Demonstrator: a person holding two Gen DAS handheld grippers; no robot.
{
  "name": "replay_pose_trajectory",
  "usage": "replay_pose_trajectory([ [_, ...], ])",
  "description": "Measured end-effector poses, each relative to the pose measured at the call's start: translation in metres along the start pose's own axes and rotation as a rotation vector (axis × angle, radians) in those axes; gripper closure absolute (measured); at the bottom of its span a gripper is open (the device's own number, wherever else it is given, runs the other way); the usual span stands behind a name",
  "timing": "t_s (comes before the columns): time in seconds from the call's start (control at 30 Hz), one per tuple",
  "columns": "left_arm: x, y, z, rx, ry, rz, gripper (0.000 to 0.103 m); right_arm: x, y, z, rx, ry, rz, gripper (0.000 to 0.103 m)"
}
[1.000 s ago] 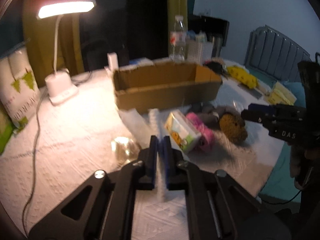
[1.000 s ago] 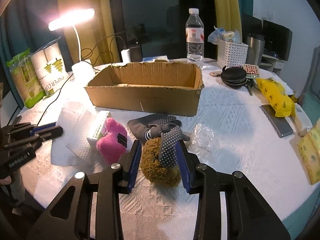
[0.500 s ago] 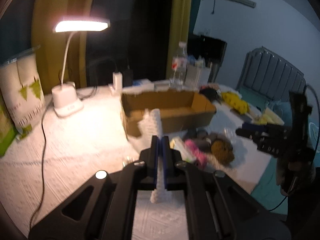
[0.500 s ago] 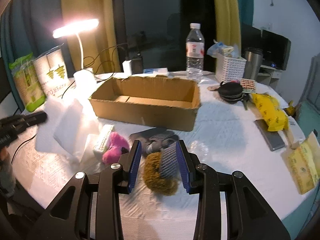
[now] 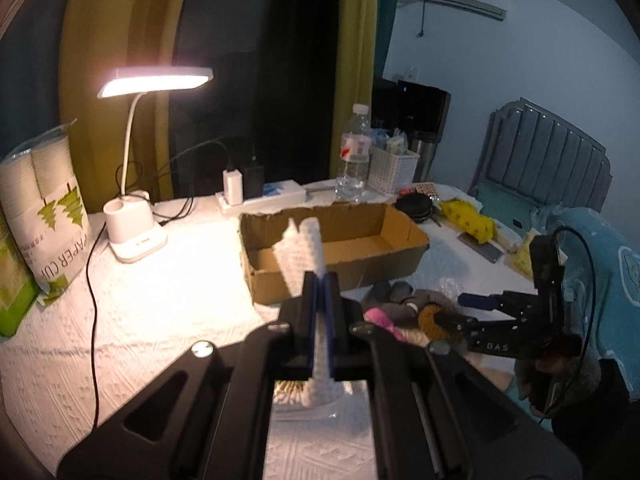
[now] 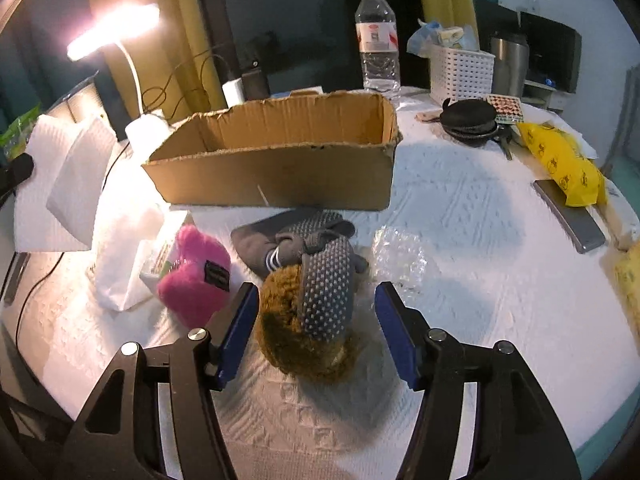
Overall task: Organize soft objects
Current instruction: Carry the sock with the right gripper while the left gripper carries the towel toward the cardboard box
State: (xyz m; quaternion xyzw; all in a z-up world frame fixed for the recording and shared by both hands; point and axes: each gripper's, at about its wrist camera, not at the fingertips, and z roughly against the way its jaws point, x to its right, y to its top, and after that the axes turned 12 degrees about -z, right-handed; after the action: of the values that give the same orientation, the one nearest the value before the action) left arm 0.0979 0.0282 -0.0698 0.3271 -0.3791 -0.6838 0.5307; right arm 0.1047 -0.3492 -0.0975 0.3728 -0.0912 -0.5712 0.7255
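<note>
While the left gripper [image 5: 319, 300] holds its jaws clenched on a white foam sheet [image 5: 304, 248] raised above the desk [image 5: 140, 320], the right gripper [image 6: 318, 328] has its jaws released and spread to either side of a brown plush toy [image 6: 296, 340]. A grey dotted sock [image 6: 326, 288] lies draped over that toy. A pink plush toy [image 6: 192, 280] sits just beside it, and the cardboard box [image 6: 276, 168] stands behind them.
</note>
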Motion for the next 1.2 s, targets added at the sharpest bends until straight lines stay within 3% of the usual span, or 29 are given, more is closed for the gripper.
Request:
replay_pose_trajectory([
  [0.23,0.002,0.012,-0.002,0.021,-0.001,-0.011,0.1,0.013,0.012,0.013,0.051,-0.009,-0.031,0.039],
  [0.37,0.002,0.018,-0.008,0.023,-0.003,-0.02,0.1,0.0,0.021,0.007,0.049,0.023,0.033,0.039],
  [0.7,-0.009,0.026,-0.024,0.008,0.026,-0.009,0.1,-0.037,0.028,-0.068,-0.125,0.018,0.158,0.039],
  [0.8,-0.011,0.031,-0.03,0.005,0.027,-0.012,0.1,-0.044,0.027,-0.069,-0.122,0.061,0.192,0.059],
  [0.87,-0.011,0.034,-0.034,0.005,0.024,-0.016,0.1,-0.046,0.032,-0.062,-0.09,0.079,0.187,0.097],
  [1.2,-0.008,0.061,-0.055,0.048,0.008,-0.049,0.1,-0.036,0.073,0.001,0.074,0.16,0.157,0.097],
])
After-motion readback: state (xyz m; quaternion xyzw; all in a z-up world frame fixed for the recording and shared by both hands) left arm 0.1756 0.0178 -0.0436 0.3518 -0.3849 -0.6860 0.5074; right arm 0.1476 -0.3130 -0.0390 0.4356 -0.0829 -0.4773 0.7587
